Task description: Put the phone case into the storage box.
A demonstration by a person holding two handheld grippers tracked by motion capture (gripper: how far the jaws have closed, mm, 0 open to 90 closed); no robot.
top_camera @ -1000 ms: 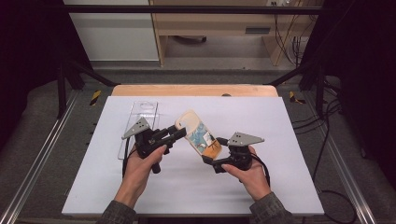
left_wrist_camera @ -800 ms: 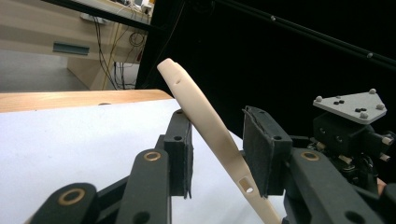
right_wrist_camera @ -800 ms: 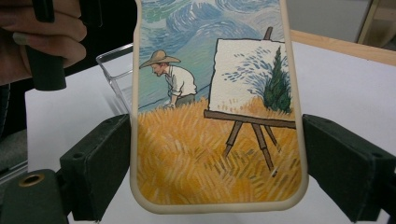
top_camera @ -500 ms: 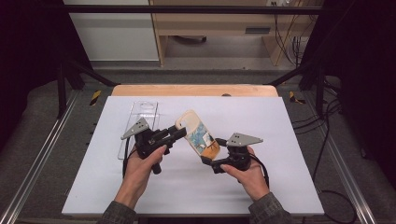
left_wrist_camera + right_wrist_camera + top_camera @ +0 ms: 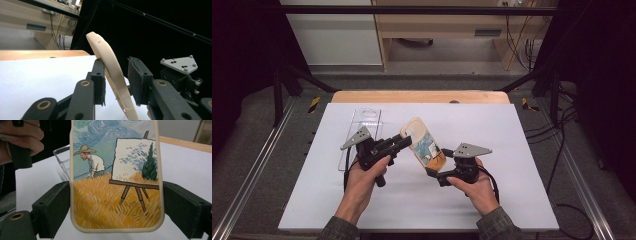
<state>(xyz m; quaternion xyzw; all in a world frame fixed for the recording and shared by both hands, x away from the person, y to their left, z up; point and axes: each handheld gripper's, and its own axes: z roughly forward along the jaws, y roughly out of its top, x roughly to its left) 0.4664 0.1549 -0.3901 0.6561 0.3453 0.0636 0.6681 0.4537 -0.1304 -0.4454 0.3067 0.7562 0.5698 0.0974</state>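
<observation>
I hold a phone case (image 5: 424, 146) up off the white table (image 5: 512, 150) between my two grippers, roughly at the table's centre. My right gripper (image 5: 435, 171) grips it by its lower end: in the right gripper view the two padded jaws press against the case's long edges from either side, so the jaws stand wide, spanning its whole width. The painted back of the phone case (image 5: 116, 177) faces that camera: a man in a straw hat in a yellow field, an easel with a canvas, swirling blue sky above.

My left gripper (image 5: 404, 144) comes at the case's upper end from about nine o'clock in the high view. Its jaws have just been closing and stand fairly narrow, with the cream rim of the phone case (image 5: 110, 67) running edge-on between them. The left pad (image 5: 99, 82) lies against the rim or very close to it; the right pad (image 5: 136, 82) stands just off it with a sliver of gap, so this gripper is around the case but not clamped on it.

From the case, a clear plastic tray (image 5: 362, 132) lies flat on the table at about ten o'clock, behind my left hand (image 5: 362, 182). My right hand (image 5: 477, 187) sits at about four o'clock from the case.
</observation>
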